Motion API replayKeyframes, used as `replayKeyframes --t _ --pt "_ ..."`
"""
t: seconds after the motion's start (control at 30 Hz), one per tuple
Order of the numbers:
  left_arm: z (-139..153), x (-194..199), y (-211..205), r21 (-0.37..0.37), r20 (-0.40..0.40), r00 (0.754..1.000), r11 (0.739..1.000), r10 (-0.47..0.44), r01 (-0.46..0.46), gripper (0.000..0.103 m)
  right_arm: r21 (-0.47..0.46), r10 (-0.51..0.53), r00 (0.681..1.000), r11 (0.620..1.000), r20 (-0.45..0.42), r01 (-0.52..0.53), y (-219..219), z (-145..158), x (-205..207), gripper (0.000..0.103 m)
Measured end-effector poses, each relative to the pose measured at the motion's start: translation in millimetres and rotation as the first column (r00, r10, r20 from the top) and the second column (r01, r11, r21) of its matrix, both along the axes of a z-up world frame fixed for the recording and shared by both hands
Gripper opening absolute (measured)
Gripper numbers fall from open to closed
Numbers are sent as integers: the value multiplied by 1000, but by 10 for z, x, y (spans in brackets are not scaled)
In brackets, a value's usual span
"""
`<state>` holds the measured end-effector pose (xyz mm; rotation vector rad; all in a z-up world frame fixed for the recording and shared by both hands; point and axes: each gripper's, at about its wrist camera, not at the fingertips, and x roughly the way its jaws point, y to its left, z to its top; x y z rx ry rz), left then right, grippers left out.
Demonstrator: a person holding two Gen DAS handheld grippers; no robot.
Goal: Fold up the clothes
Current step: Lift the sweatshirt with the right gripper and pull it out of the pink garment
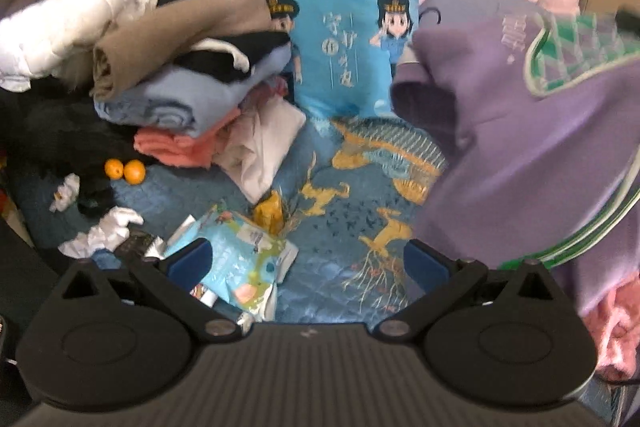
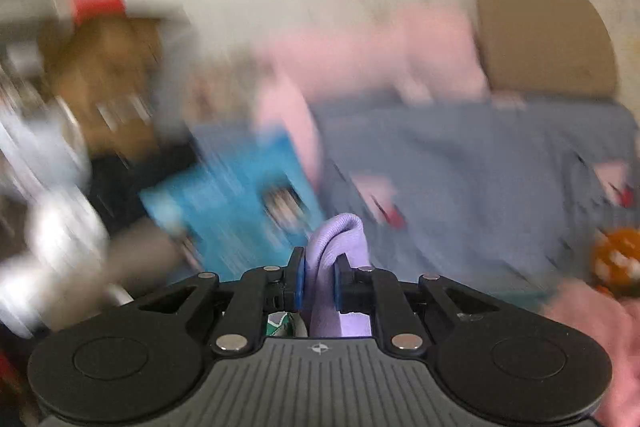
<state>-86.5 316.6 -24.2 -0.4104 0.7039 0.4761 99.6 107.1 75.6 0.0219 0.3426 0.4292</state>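
I see my left gripper (image 1: 308, 259) angled down over the blue patterned bedspread (image 1: 344, 227), its fingers (image 1: 192, 259) spread wide with nothing between them. My right gripper (image 2: 319, 281) points nearly level; its fingers (image 2: 298, 283) are pinching a fold of the purple garment (image 1: 520, 147). That garment hangs in the air at the right of the left view, green-striped trim showing. Right view is motion-blurred.

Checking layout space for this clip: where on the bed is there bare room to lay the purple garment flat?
Bare bedspread lies between the white folded cloth, blue pillow, snack wrappers and hanging purple garment. Left is crowded: clothes stack, oranges, tissues.
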Motion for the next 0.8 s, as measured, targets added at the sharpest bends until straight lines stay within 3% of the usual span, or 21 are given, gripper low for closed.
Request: replayKeyframes --t 0.13,0.27,0.47,0.67,0.8 --pt "-190 152 -66 10 -58 998 1000 -25 26 103 -220 -85 970 975 -227 34 -22 -1005 286 13" --pt "-389 282 -155 12 -107 993 998 -54 56 103 -352 -128 964 935 -234 39 -127 -1494 218 25" --pt "-744 481 -334 -16 -176 979 994 -105 104 103 -177 -82 973 983 -217 44 -579 -1360 117 37" --pt "-1044 680 -562 -3 -252 952 984 -173 179 103 -182 -112 986 979 -126 88 -817 -1257 -15 49" --pt "-1088 868 -597 49 -267 948 979 -176 196 103 -208 -67 992 977 -109 44 -905 -1258 -2 56"
